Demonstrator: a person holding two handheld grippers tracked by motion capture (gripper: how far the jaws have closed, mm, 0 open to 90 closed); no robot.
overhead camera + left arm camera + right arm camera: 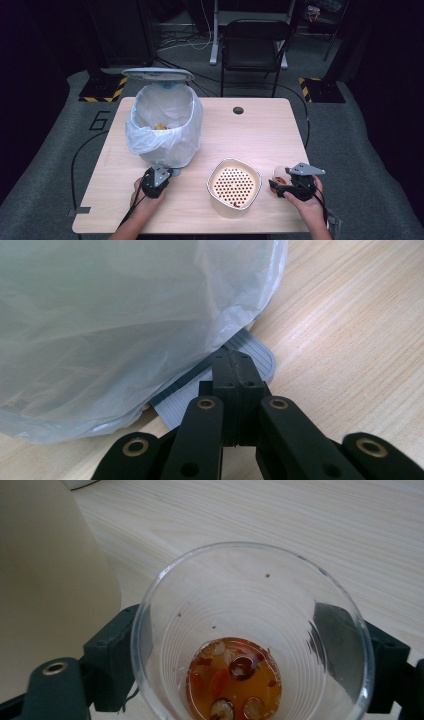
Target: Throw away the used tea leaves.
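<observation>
Here the left gripper (pixel 234 371) is clenched with nothing between its jaws, its tips resting on the grey ribbed foot pedal (pixel 250 352) of the pedal bin (pixel 165 125), whose white liner bag (pixel 115 315) bulges just above. The right gripper (pixel 240 645) grasps a clear plastic cup (pixel 250 630) holding orange liquid with fruit bits (pixel 234 677), just beside a cream perforated strainer container (pixel 234 186) on the bench (pixel 250 130).

The tool (pixel 235 372), jaws pressed together, rests on a ribbed grey pedal (pixel 252 352) under a plastic bag (pixel 115 325) on the table (pixel 350 340)
</observation>
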